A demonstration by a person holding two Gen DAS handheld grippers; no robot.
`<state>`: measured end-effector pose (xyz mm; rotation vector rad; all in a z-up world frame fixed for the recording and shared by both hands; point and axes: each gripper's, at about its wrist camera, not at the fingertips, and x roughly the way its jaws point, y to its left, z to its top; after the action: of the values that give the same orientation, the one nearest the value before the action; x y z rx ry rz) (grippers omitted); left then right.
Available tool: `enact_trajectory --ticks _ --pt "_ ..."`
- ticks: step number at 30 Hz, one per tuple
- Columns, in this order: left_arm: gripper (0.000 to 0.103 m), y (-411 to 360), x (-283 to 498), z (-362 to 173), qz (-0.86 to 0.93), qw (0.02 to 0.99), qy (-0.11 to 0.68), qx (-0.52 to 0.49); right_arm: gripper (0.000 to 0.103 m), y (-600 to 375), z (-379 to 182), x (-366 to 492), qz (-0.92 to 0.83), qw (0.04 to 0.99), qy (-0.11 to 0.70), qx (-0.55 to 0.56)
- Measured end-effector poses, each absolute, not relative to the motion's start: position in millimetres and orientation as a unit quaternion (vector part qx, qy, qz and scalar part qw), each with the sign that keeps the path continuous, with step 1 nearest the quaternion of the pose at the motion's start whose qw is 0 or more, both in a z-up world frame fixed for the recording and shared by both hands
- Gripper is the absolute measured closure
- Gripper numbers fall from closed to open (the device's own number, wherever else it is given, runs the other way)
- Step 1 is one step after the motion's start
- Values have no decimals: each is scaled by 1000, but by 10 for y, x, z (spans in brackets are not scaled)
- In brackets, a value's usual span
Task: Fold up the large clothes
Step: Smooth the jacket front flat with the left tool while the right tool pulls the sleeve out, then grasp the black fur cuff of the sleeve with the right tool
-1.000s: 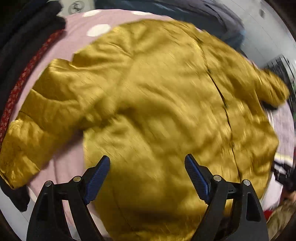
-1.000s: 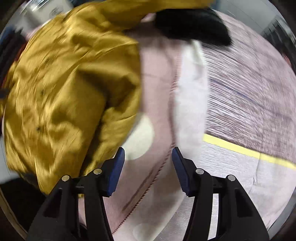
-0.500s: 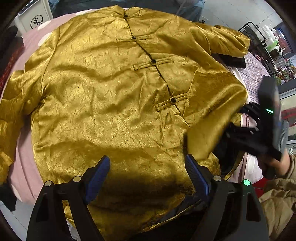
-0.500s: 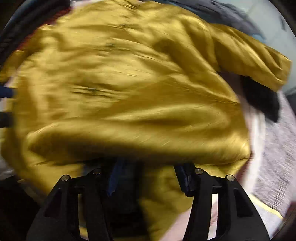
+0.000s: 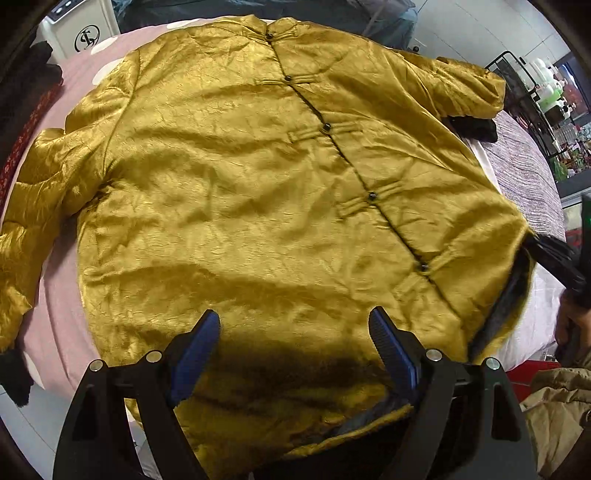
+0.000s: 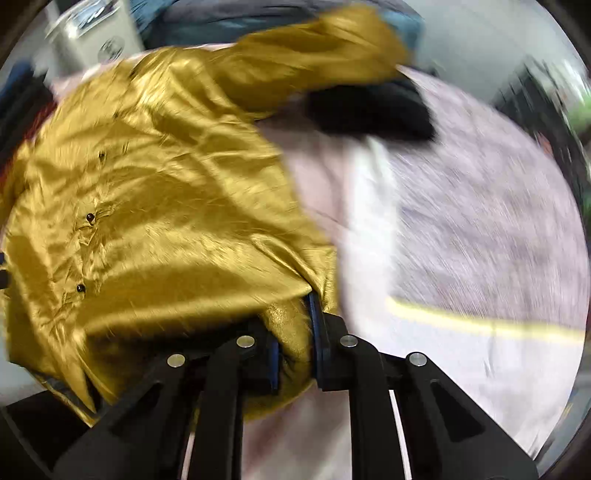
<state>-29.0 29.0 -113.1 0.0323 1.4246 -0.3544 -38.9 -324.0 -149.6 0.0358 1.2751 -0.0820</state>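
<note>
A gold satin jacket [image 5: 240, 192] with black knot buttons lies front up on a pink dotted bedcover [image 5: 55, 325], collar far, hem near. Its sleeves have black cuffs [image 5: 474, 127]. My left gripper [image 5: 293, 354] is open above the hem, with nothing between its blue pads. In the right wrist view the jacket [image 6: 166, 221] fills the left half. My right gripper [image 6: 295, 332] is shut on the jacket's near right hem corner, with gold cloth bunched between its pads.
A white appliance [image 5: 79, 33] stands at the far left. Dark clothes [image 5: 26, 92] are piled at the left. A grey knit blanket [image 6: 480, 221] with a yellow stripe covers the right of the bed. A black rack [image 5: 524, 85] stands at the far right.
My right gripper has closed on the jacket's right hem corner and pulled it outward to the right, flattening the folded flap. My left gripper stays open over the hem.
</note>
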Motion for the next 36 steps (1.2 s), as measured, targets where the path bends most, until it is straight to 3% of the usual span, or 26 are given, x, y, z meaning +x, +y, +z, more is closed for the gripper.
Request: enact_trajectory --ticks 8,11,13,15,18,21,27,32,36 --pt "22 323 -258 -1186 -161 738 655 21 89 -4030 -1701 -1045 -70 714 663 215" --pt "22 332 -231 -1195 -160 736 657 27 52 -4198 -1612 -1118 -130 689 662 265" --pt "22 327 -223 -1218 -160 735 658 31 53 -4353 -1539 -1238 -120 686 626 351" --pt "22 252 -244 -1290 -161 729 665 40 53 -4284 -1474 -1193 -153 687 667 243" --pt "22 120 -325 -1383 -167 719 672 63 53 -3924 -1226 -1013 -116 733 659 120" --pt "22 25 -361 -1427 -179 714 673 74 53 -3811 -1143 -996 -118 739 659 78" --pt "22 -3 -409 -1433 -181 714 672 75 52 -4913 -1612 -2104 -150 648 639 387" --pt "22 42 -447 -1425 -174 717 672 68 52 -5488 -1474 -2643 -279 617 648 348" --pt "22 -98 -431 -1369 -191 719 664 79 52 -4960 -1287 -2003 -156 698 649 260"
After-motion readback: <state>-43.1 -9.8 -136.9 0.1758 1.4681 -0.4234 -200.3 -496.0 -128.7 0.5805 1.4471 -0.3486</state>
